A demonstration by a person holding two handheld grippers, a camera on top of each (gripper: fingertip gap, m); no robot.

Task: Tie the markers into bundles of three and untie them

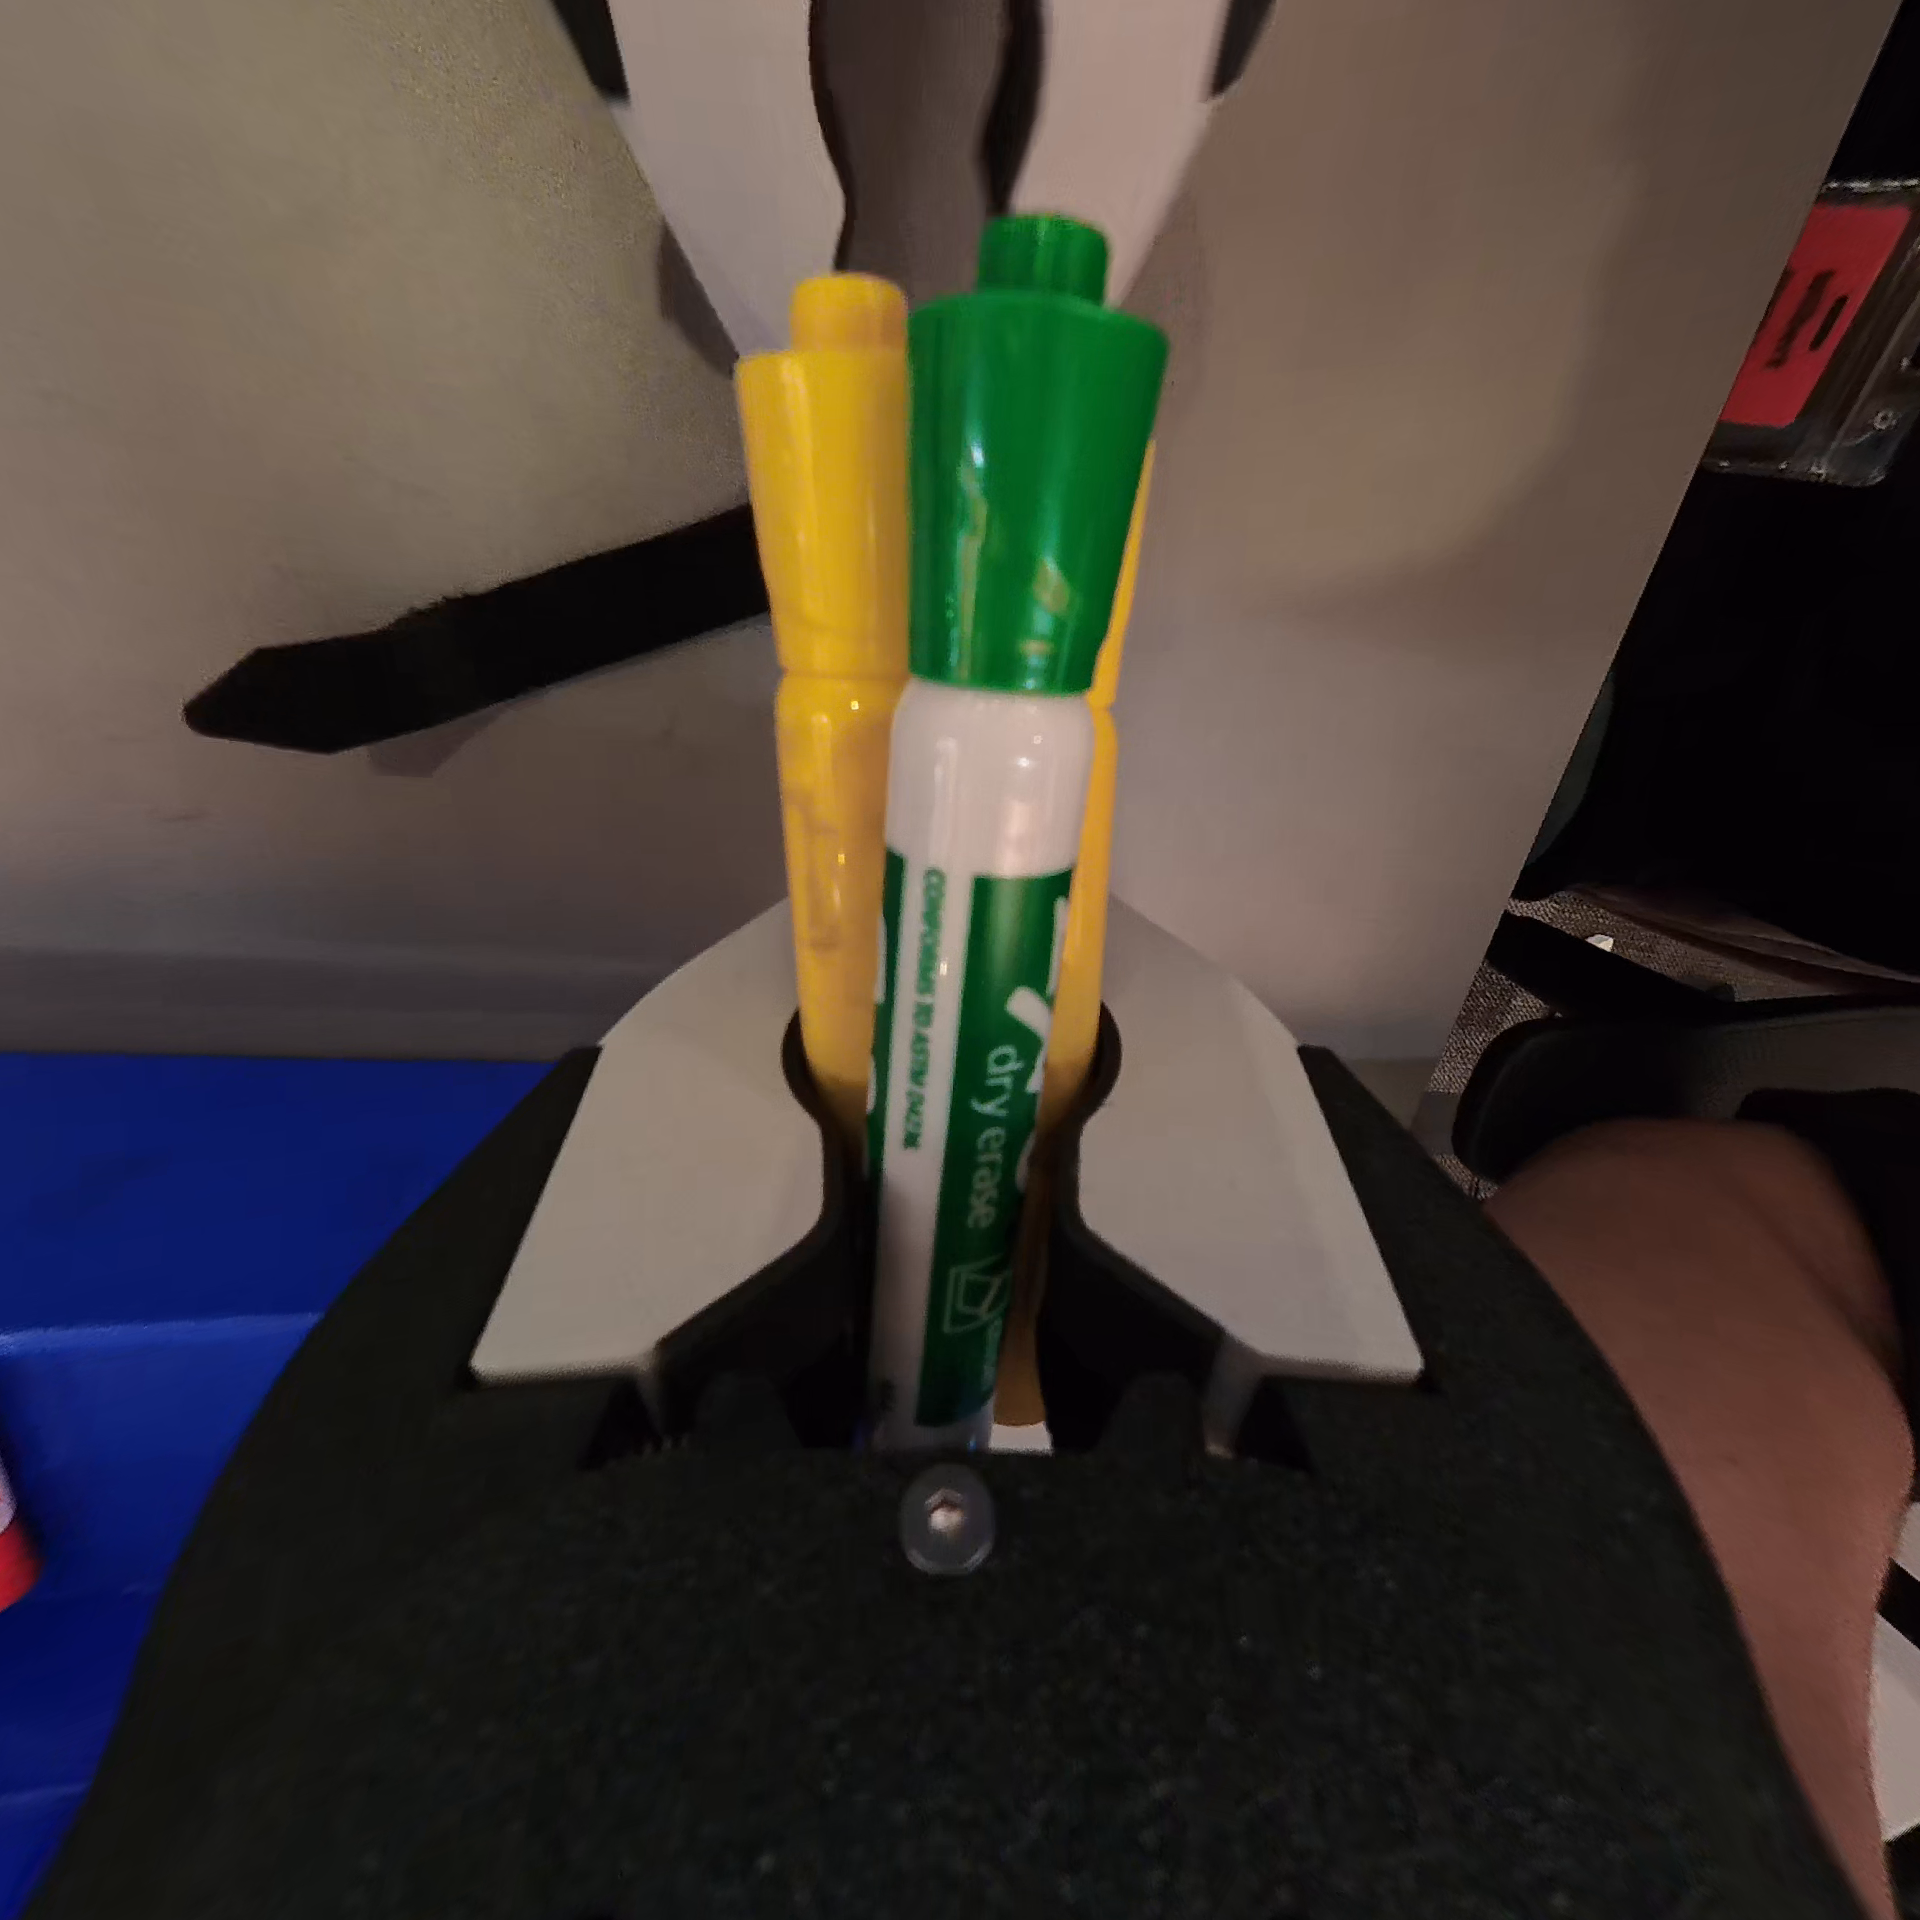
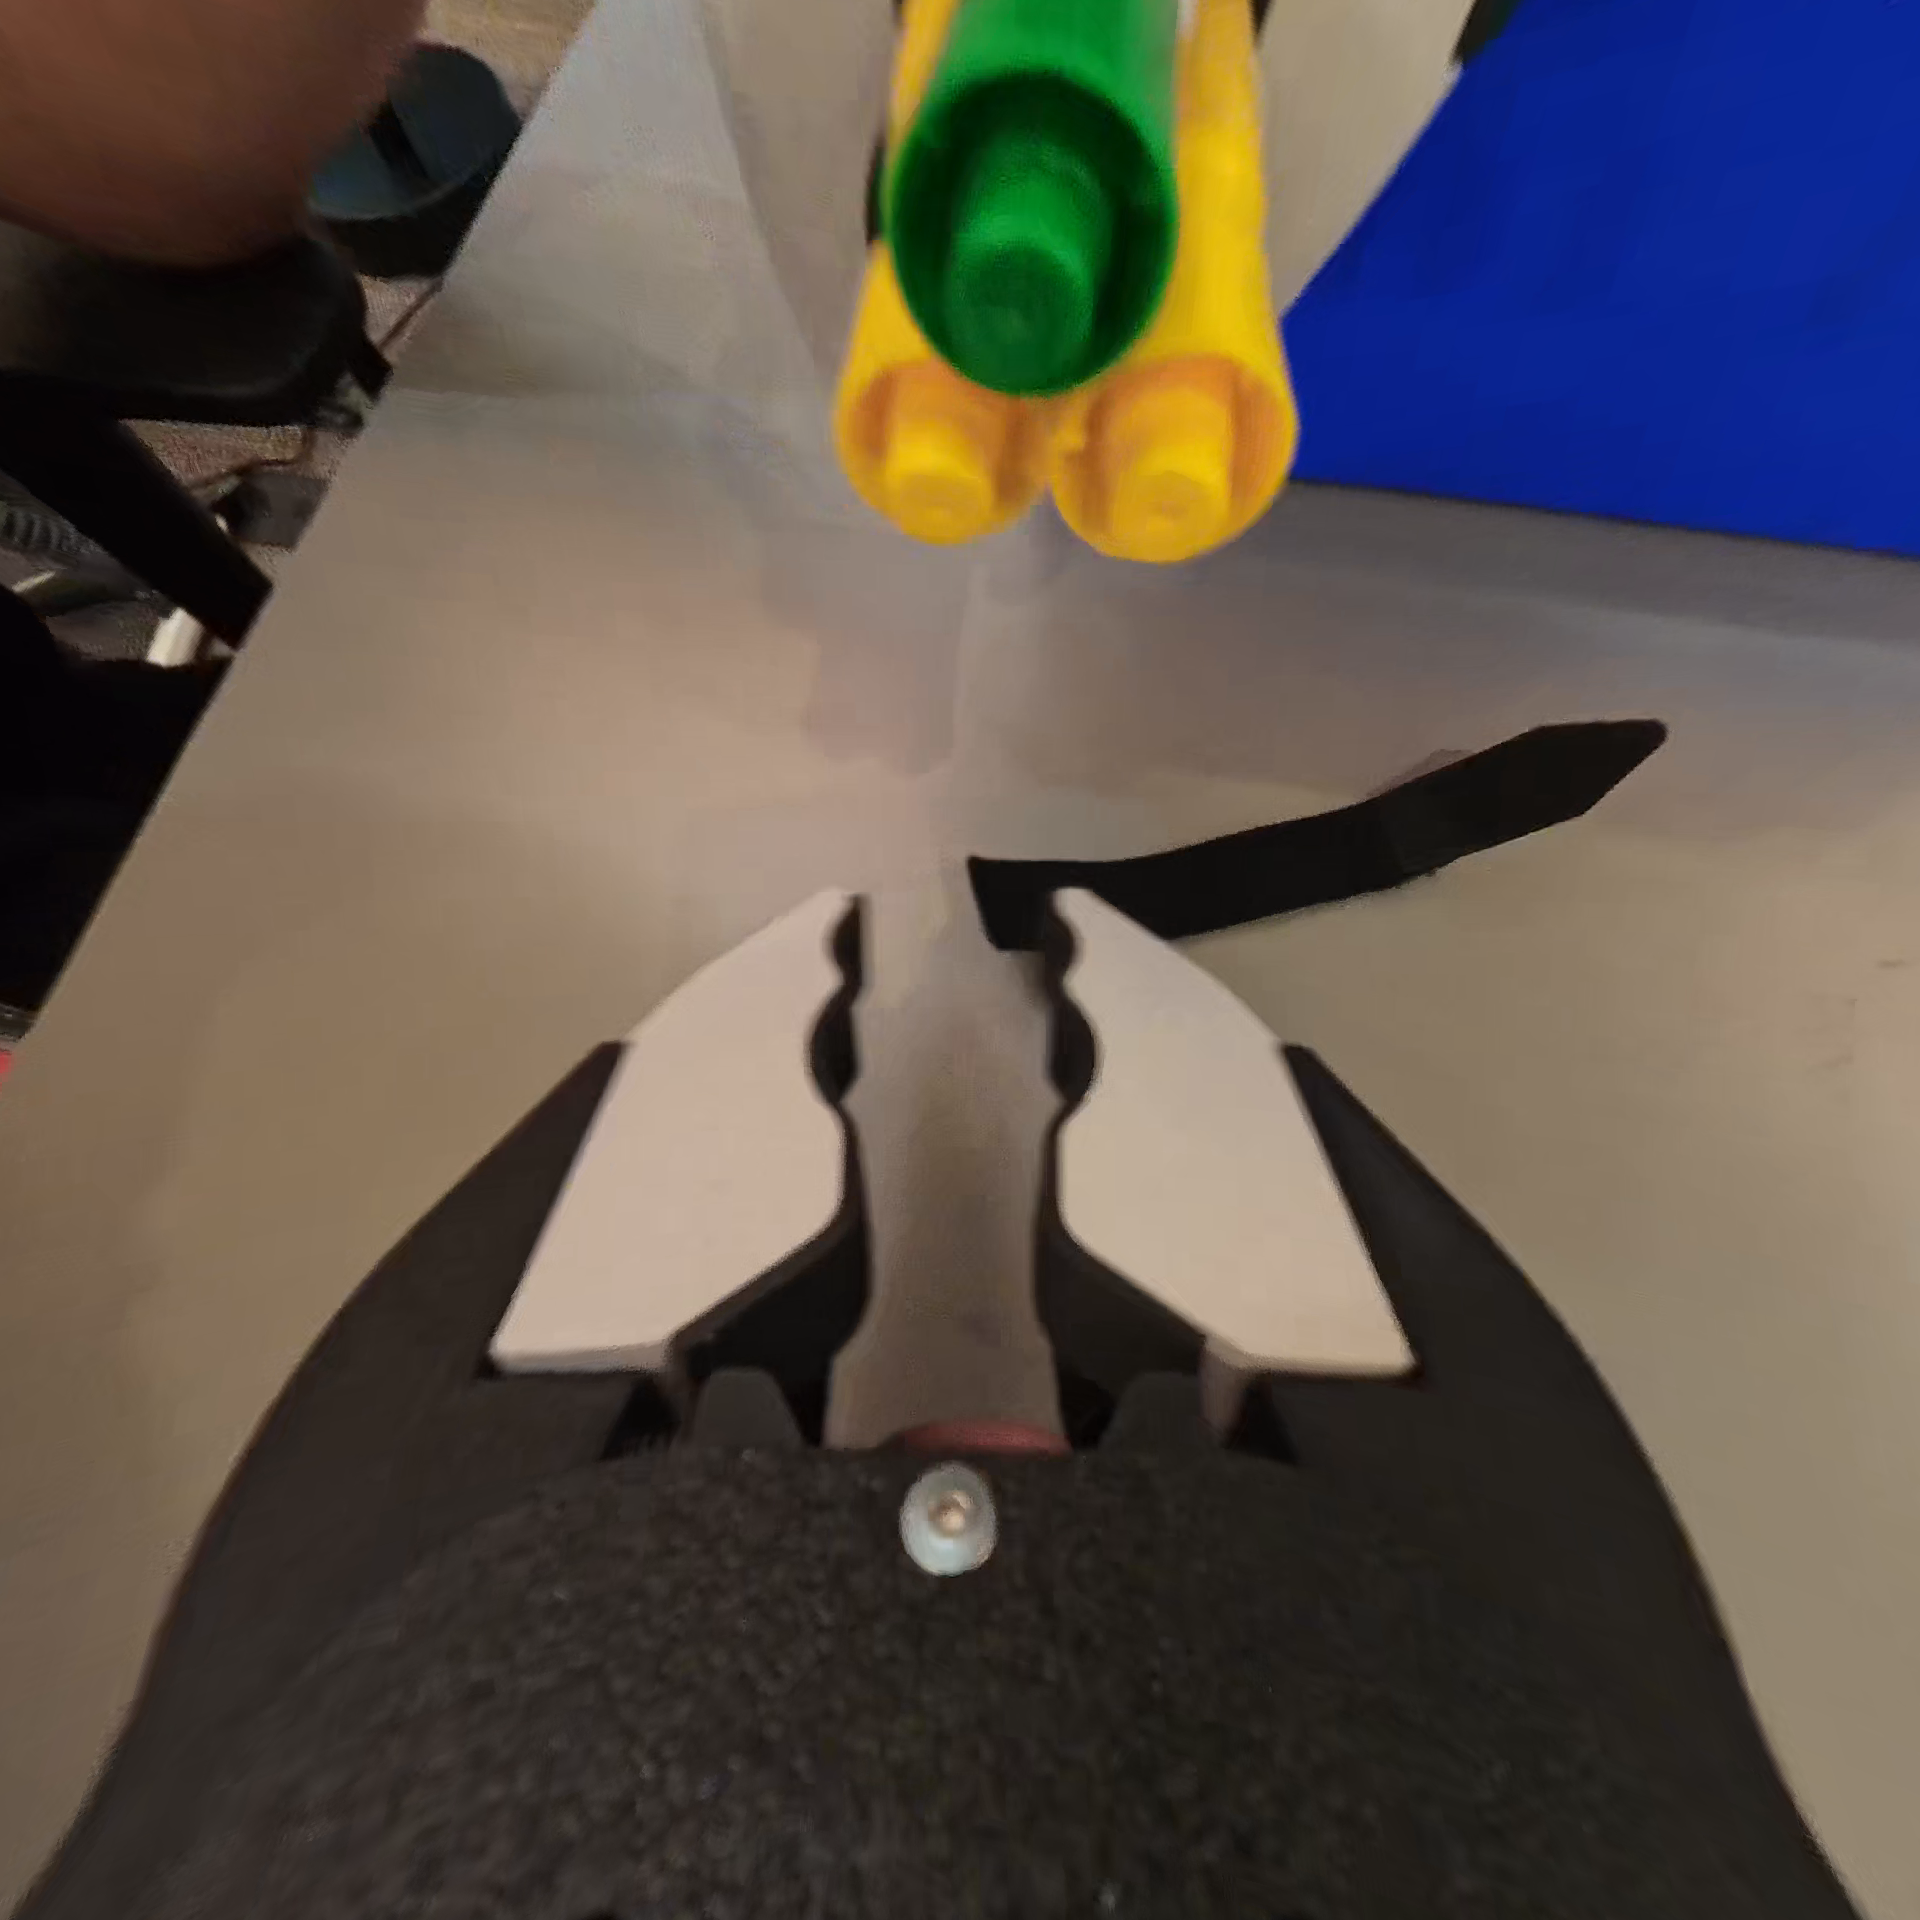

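My left gripper [image 1: 951,1049] is shut on three markers held side by side above the table: a green-capped white one [image 1: 997,831] on top and two yellow ones [image 1: 831,644] beside and under it. Their cap ends face the right wrist view, green [image 2: 1023,239] above the yellow pair [image 2: 1070,468]. A black strap [image 1: 468,655] lies flat on the table below them, loose; it also shows in the right wrist view [image 2: 1330,842]. My right gripper [image 2: 956,935] is open and empty, low over the strap's near end; it shows at the top of the left wrist view [image 1: 914,156].
The grey table [image 2: 520,831] has its edge at the left of the right wrist view, with a dark chair [image 2: 208,343] beyond. A blue bin [image 2: 1662,312] stands at the back right, seen also in the left wrist view [image 1: 208,1195]. A person's arm [image 1: 1714,1403] is at the right. The gap from one gripper's tips to the other's is roughly 8 cm.
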